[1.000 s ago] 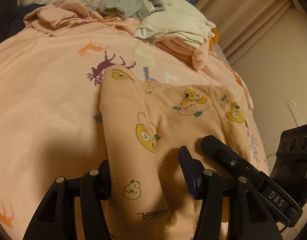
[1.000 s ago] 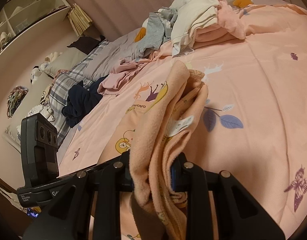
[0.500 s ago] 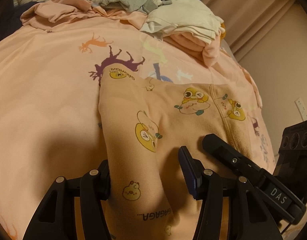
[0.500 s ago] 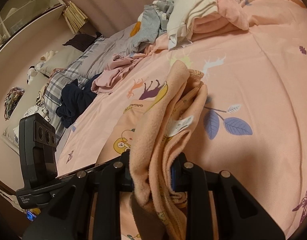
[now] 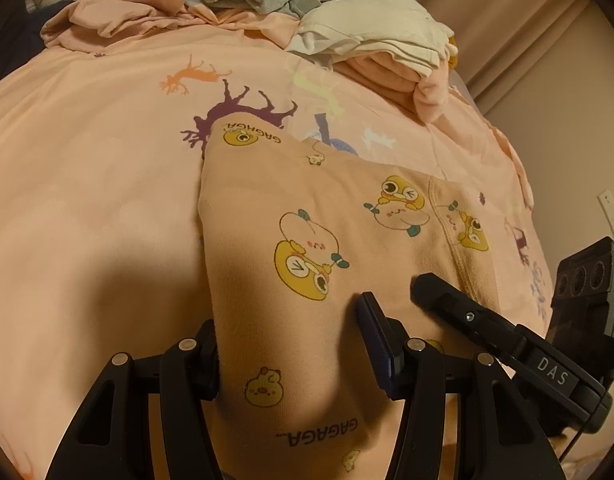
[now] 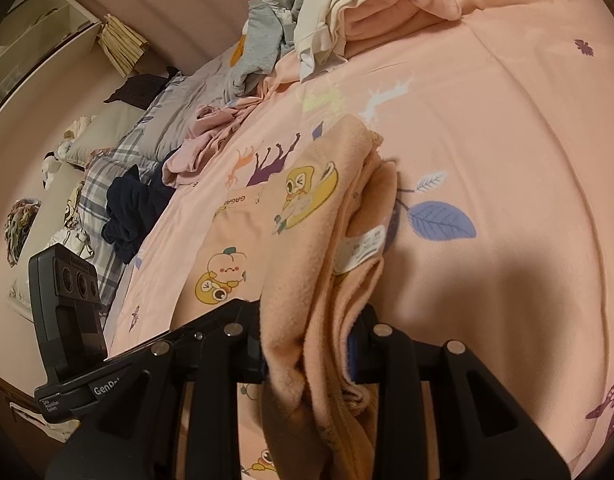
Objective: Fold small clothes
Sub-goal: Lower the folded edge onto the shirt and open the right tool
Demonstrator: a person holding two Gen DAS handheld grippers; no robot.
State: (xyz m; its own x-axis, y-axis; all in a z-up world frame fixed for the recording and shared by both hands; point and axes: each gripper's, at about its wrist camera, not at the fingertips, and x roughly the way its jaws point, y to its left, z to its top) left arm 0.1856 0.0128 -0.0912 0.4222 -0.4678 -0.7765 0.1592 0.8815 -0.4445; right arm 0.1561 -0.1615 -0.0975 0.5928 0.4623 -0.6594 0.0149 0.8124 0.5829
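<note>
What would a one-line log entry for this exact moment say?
stage: laying fold down | garment: peach cartoon-print garment on bed cover | left gripper: gripping garment | right gripper: jaws just easing open, bunched edge between them

Left gripper (image 5: 295, 344): matte black frame, triangular cut-outs in the finger arms, silver round pivot screws, dark blue pad on one finger. Side-mounted black camera block, three round lenses, small green light. Right gripper (image 6: 307, 344): same black frame and silver screws, blue pad edge; white lettering "DAS" on its bar. "GenRo…" lettering on the left bar.
</note>
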